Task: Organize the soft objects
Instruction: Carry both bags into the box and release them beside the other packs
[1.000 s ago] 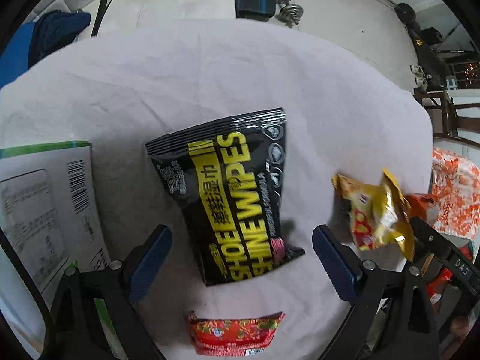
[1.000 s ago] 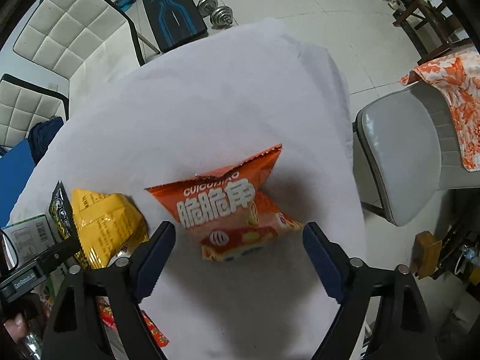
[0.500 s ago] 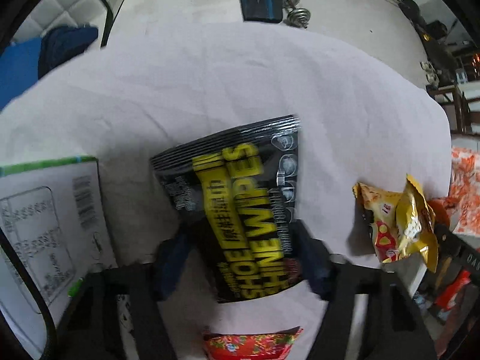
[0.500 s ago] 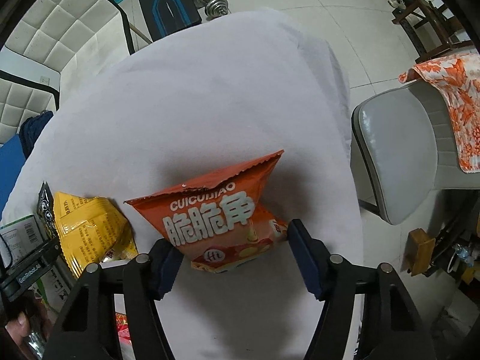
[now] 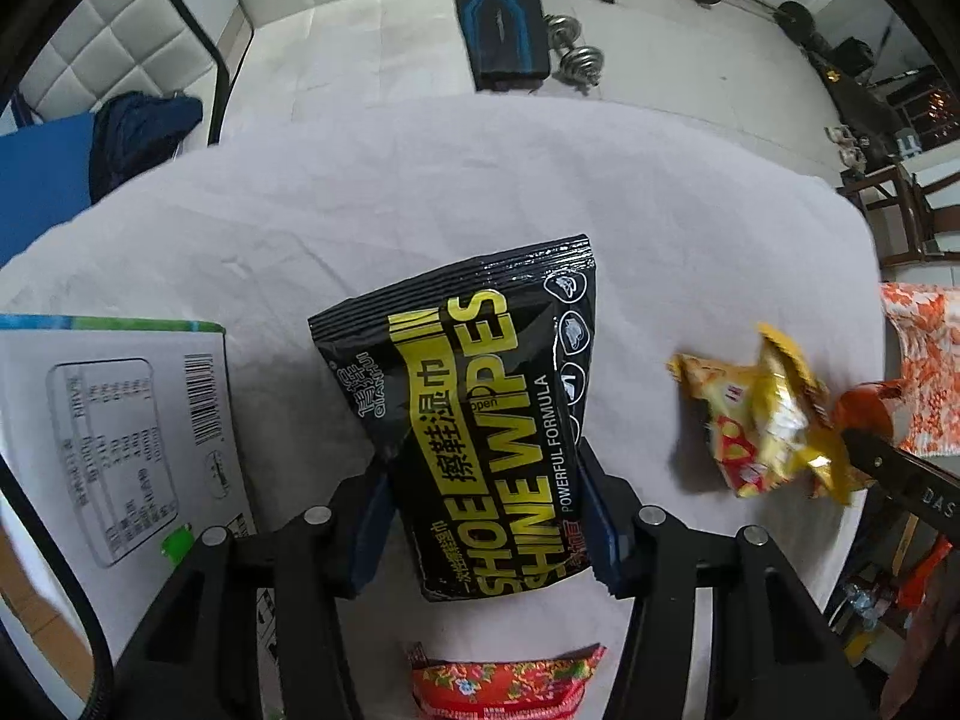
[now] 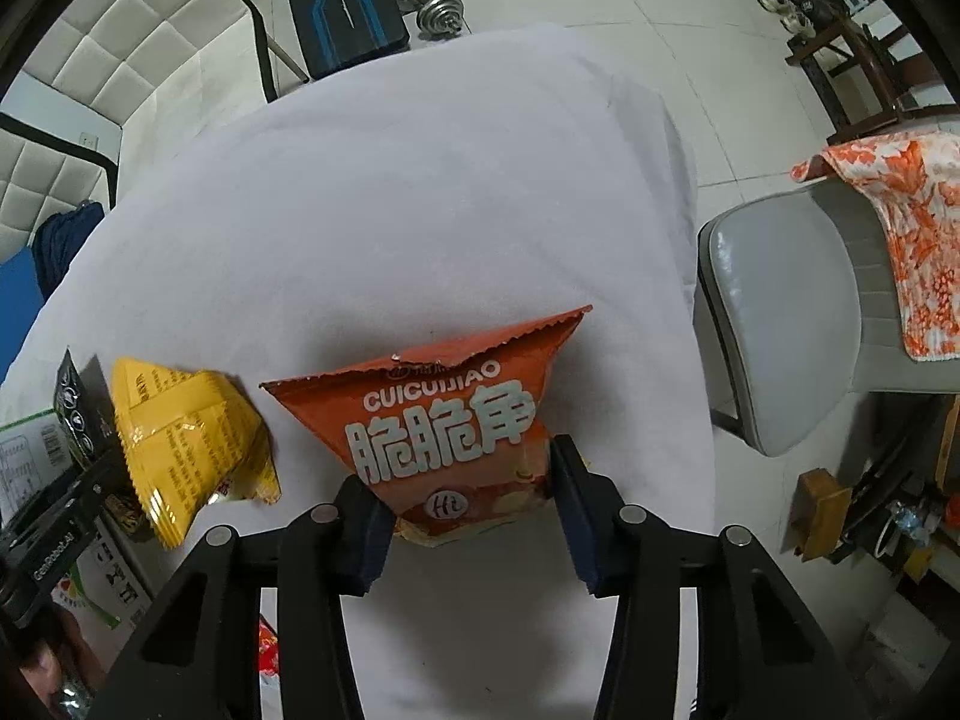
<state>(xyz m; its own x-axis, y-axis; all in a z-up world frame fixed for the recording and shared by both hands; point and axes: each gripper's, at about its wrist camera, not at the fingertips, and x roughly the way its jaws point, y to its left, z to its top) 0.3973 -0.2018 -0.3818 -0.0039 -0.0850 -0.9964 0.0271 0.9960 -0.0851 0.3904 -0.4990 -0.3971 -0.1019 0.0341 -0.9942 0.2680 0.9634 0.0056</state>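
Two grips: left gripper (image 5: pixel 483 531) closing on shoe-wipes pack (image 5: pixel 480 414); right gripper (image 6: pixel 471 516) clamping orange snack bag (image 6: pixel 447 426), lower centre. Risk: slick film slipping, puffed bag bursting.

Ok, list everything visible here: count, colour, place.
shoe wipes pack: one, black and yellow, between left fingers
orange snack bag: one, orange, between right fingers
yellow snack bag: one, yellow, on cloth between the two
red floral packet: one, red, below wipes
carton: one, white and green, left of wipes
tablecloth: one, white
grey chair: one, right of table
dumbbells: floor
left gripper: closing on wipes
right gripper: shut on orange bag
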